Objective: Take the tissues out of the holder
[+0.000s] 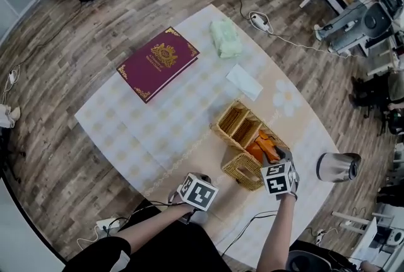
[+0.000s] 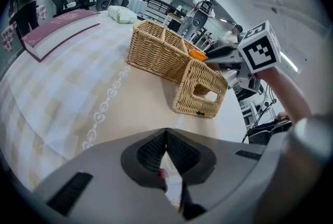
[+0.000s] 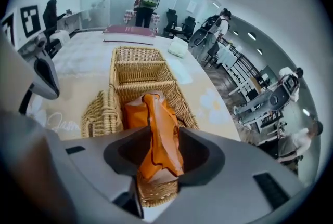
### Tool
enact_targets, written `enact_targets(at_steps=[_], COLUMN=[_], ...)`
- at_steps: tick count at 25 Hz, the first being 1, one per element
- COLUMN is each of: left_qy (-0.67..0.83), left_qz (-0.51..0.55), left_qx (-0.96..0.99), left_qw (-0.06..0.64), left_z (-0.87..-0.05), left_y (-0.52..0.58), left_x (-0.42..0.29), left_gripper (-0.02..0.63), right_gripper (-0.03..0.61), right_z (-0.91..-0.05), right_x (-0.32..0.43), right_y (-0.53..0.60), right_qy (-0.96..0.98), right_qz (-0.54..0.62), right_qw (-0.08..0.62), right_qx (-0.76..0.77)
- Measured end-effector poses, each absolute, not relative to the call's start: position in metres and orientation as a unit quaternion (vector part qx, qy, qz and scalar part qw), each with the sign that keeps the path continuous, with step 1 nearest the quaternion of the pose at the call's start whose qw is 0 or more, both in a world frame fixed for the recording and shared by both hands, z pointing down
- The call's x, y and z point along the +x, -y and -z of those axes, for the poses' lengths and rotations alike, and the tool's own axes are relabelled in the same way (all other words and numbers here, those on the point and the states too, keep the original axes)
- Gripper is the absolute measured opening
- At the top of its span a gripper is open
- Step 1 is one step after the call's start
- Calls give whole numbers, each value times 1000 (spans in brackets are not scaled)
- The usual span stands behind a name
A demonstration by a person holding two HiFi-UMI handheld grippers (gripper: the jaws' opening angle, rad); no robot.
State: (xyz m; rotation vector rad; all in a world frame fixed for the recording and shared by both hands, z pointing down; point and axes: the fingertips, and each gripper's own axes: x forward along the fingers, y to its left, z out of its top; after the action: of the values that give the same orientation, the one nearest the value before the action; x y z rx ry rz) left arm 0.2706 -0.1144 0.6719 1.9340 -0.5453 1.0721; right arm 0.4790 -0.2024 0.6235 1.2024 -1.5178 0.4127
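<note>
- right gripper (image 3: 158, 163) jaws wide, straddling the orange tissue pack (image 3: 156, 124) in the wicker holder (image 3: 138, 69)
- left gripper (image 2: 166, 153) jaws pressed together, at 8 o'clock of the wicker holder in head view

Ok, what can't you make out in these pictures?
Left gripper view: most of the orange tissue pack, behind the wall of the wicker holder.
Right gripper view: the pack's sides, behind the fingers of the right gripper.
Head view: lettering on the maroon book, too small.
</note>
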Motion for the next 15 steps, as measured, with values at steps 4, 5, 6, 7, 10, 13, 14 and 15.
enact_targets(at_steps=[4,5,6,7,10,13,14,15], left_qy=[217,218,219,219,219,222,222,222], left_qz=[-427,-427,-427,-427,-426,-427,-428,-428], left_qx=[769,768,766,766,765,762,762,761], left_qw=[424,426,427,428,430,432,433,433], left_z=[-674,-675,-676,-677,-677,-678,-679,-680], left_y=[115,115,116,116,116,117,117,117], left_x=[271,270,269,269,269,267,267,267], left_gripper=[6,6,6,6,6,6,6,6], right_gripper=[169,169,169,169,167,85,63,36], right_z=[-620,-621,-623,-624,-629,-633,-634,-634], right_x=[482,482,482,483,486,482,481,481], right_y=[204,205,207,208,208,210,209,209], right_qy=[624,624,626,626,626,635,636,638], right_qz=[-150,-148,-149,-151,-161,-192,-199,-208], right_qw=[592,594,593,593,593,569,561,552], right_qx=[487,485,484,483,480,486,490,495])
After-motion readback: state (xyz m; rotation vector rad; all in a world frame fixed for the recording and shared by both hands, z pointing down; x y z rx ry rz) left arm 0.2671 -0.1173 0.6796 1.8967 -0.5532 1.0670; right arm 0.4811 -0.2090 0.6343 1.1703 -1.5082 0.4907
